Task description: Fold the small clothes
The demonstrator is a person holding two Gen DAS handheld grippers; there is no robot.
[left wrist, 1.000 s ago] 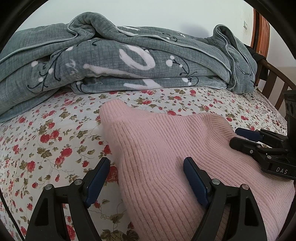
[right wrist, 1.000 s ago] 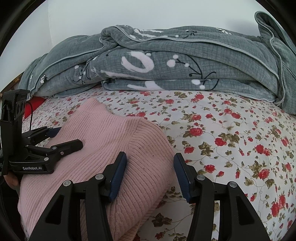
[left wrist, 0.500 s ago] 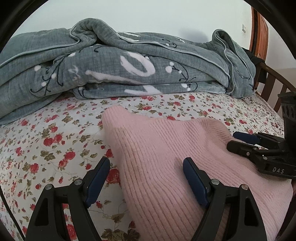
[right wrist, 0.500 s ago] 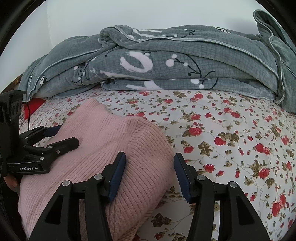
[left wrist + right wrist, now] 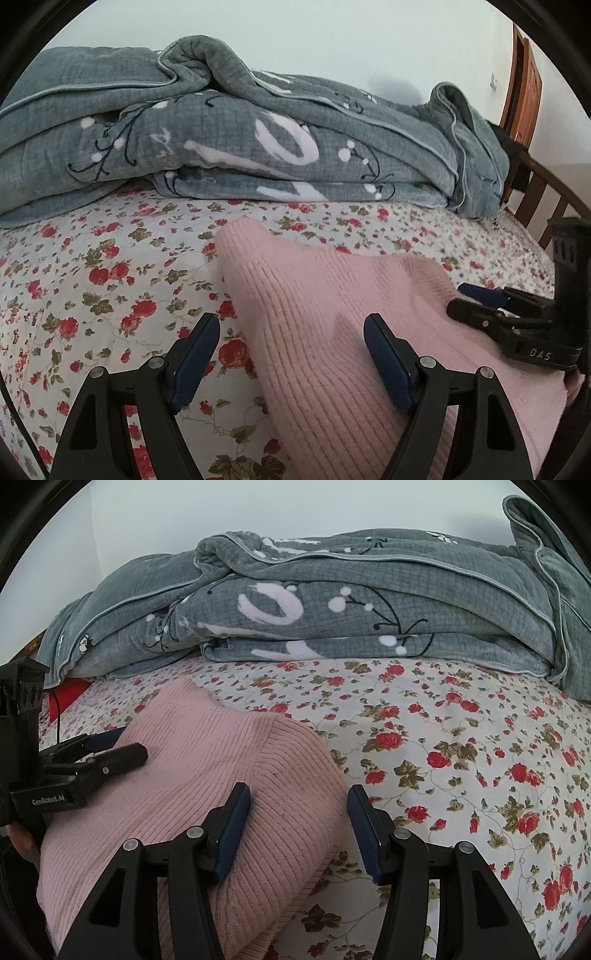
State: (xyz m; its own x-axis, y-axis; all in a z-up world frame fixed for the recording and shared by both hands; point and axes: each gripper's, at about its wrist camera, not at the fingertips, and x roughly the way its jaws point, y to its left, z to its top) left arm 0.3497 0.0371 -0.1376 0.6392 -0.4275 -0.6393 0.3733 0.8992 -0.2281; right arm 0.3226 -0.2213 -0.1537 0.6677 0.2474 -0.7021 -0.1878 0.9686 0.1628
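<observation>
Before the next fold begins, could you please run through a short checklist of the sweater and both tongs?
1. Left tongs open, straddling the left edge of the pink ribbed sweater: ok.
2. Right tongs open over the sweater's right edge: ok.
3. Either tongs actually pinching knit: not ok, both stand wide with fabric only between them.
4. Sweater lying flat: not ok, it is bunched, with a raised peak at its far end.
5. Floral bedsheet free to the right for laying the fold: ok.
6. Grey quilt apart from the sweater: ok, sheet shows between them.
</observation>
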